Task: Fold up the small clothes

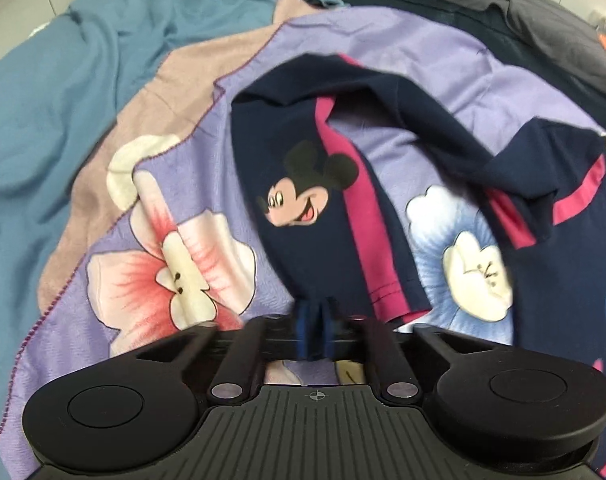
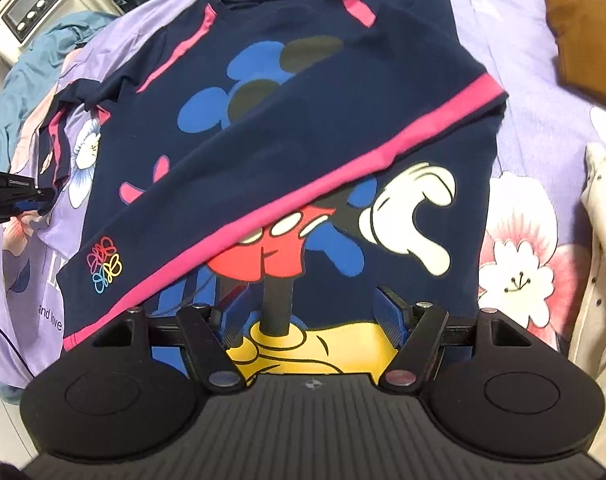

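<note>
A small navy long-sleeved shirt [image 2: 303, 128] with pink stripes and a Mickey Mouse print lies on a purple flowered sheet [image 2: 543, 92]. Its right sleeve is folded diagonally across the front. My left gripper [image 1: 313, 320] is shut on the cuff of the other sleeve [image 1: 299, 200], which bears a Mickey face and stretches away from the camera. It also shows at the left edge of the right wrist view [image 2: 31, 196]. My right gripper [image 2: 307, 308] is open, its fingers spread just above the shirt's lower hem, holding nothing.
A brown garment [image 2: 583, 52] lies at the far right and a cream dotted one [image 2: 599, 280] at the right edge. A teal blanket [image 1: 83, 80] and a dark grey cloth [image 1: 483, 4] lie beyond the sheet. A white appliance [image 2: 27, 12] stands at the upper left.
</note>
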A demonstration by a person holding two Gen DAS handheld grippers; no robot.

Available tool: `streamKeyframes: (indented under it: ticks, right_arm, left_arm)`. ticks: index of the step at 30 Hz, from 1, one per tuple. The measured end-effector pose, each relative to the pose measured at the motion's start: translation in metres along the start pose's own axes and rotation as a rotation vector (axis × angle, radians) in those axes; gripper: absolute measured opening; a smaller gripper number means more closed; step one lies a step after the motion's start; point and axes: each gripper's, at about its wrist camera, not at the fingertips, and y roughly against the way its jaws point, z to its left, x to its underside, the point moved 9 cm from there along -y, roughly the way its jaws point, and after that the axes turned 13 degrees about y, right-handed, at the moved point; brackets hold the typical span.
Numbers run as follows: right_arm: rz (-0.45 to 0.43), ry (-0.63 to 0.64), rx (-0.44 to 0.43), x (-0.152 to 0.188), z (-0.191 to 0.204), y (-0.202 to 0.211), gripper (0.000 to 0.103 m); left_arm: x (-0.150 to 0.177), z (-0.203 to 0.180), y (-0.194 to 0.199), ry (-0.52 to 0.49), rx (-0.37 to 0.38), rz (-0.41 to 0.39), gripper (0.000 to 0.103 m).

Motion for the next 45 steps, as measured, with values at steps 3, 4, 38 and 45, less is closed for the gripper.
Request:
streamKeyframes:
  ticks: [3,4,38,45]
  right_arm:
    - [-0.001,-0.015,-0.003,-0.001,0.000,0.000,0.072]
    - [-0.004,-0.019,-0.005,-0.002,-0.001,0.000,0.072]
    - [-0.079,-0.211,-0.067,0.026,-0.050,0.029,0.075]
    - [-0.079,-0.313,-0.017,0.068,-0.096,0.047,0.076]
  left_arm:
    - [-0.012,0.003,0.020,0.021,0.040,-0.039,0.039]
    - [-0.020,0.007,0.030,0.029,0.050,-0.064,0.039]
    - [0.214,-0.282,0.219,-0.707,0.703,0.203,0.038]
    - [0.287,-0.289,0.167,-0.971,0.552,0.282,0.103]
